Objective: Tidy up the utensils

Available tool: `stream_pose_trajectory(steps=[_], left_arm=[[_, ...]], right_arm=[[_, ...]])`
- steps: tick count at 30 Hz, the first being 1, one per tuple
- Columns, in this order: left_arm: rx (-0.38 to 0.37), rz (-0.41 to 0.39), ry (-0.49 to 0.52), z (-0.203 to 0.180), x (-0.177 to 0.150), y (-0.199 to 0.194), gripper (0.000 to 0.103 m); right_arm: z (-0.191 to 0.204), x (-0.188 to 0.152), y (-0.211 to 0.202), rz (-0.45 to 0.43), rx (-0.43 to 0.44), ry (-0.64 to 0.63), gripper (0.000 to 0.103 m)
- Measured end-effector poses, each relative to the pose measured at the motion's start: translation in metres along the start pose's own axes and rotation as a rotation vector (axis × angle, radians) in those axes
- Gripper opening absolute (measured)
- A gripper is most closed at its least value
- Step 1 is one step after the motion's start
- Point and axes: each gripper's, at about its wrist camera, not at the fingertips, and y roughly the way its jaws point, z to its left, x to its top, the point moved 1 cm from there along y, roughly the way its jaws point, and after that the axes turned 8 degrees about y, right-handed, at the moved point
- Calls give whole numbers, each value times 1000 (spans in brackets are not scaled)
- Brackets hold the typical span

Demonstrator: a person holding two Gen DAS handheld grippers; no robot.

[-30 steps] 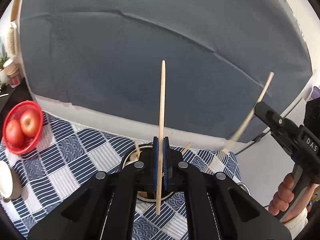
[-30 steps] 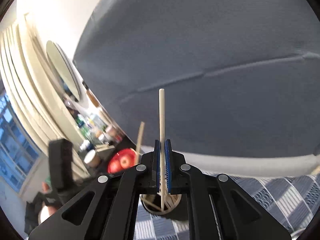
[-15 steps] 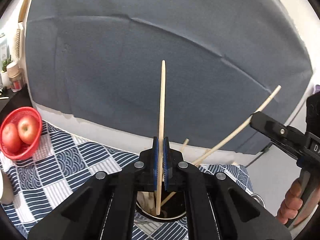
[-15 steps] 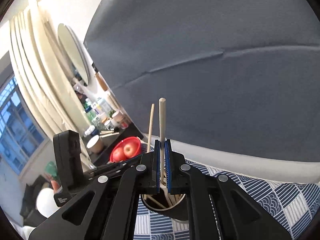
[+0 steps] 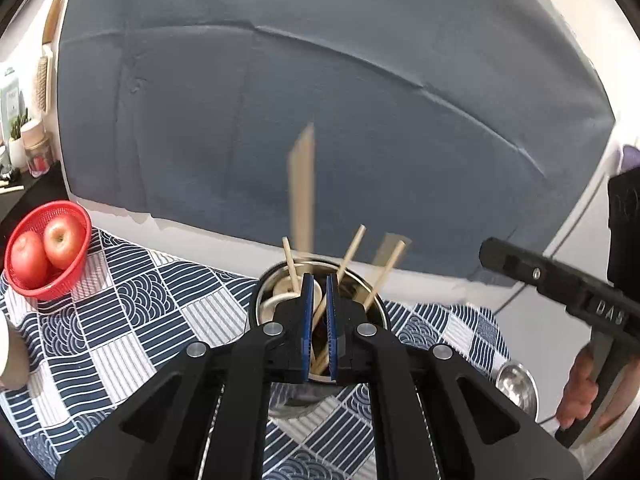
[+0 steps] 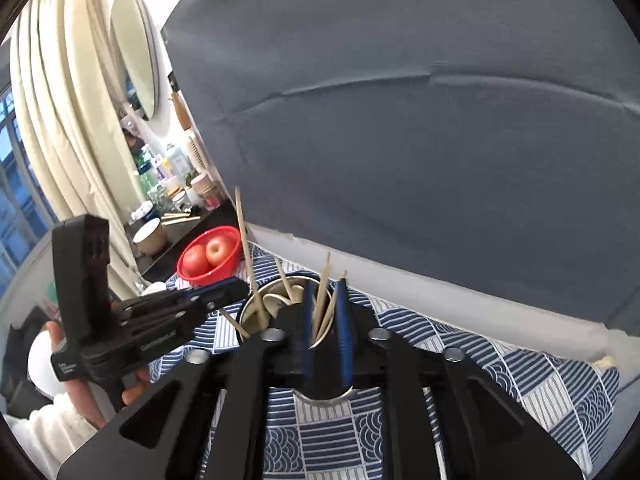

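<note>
Right wrist: chopstick (image 6: 249, 256) sharp; left, blurred.

Both wrist views close above metal cup (image 5: 260, 300) (image 6: 250, 312), facing backdrop.

A navy-and-white patchwork tablecloth (image 5: 132, 312) mixes stripes with wave scales. At its left edge a red basket (image 5: 60, 276) holds red apples (image 5: 60, 238). Pale wooden chopsticks (image 5: 352, 248) stand in a silvery metal holder (image 6: 256, 308). The backdrop (image 5: 320, 120) is slate-blue.
</note>
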Motion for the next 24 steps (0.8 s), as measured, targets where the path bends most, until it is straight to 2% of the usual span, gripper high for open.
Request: stream_pose_trajectory(steps=[2,4,5,6,8,9,10,12,13,14,18,21,24], left_arm=[[-3,8,12,-2,-2,-6,14],[9,4,19,-4,-5,-15,38],[8,4,22,-6,-7,-20,44],[8,8,24,-6,-8,-23,56],[28,12,46,-12,-12,-36,60],[35,21,50,-13,-14,-39,74],[54,28,53,-14,-16,-44,82],[79,25,63,-13,-19,-52,85],[98,35,65,-12,-21,-57,91],[111,37,67,-12,-23,-62,92],[131,50,59,-9,-31,-79,97],[123,79,35,-5,-44,-85,97],[171,115,41,-7,-63,-95,97]], right_arm=[[0,-4,-6,-4,-9,3,28],[1,-7,-11,-2,-9,6,28],[2,-9,-14,-1,-11,6,29],[0,-13,-20,-2,-14,8,33],[2,-19,-26,-2,-19,12,45],[3,-23,-30,-6,-28,4,51],[5,-27,-34,-10,-41,-9,54],[12,-35,-40,-3,-55,-34,64],[15,-40,-43,-3,-59,-43,67],[18,-45,-45,1,-65,-52,68],[29,-64,-57,1,-99,-78,85],[36,-81,-67,-7,-160,-93,89],[40,-98,-75,15,-185,-99,92]])
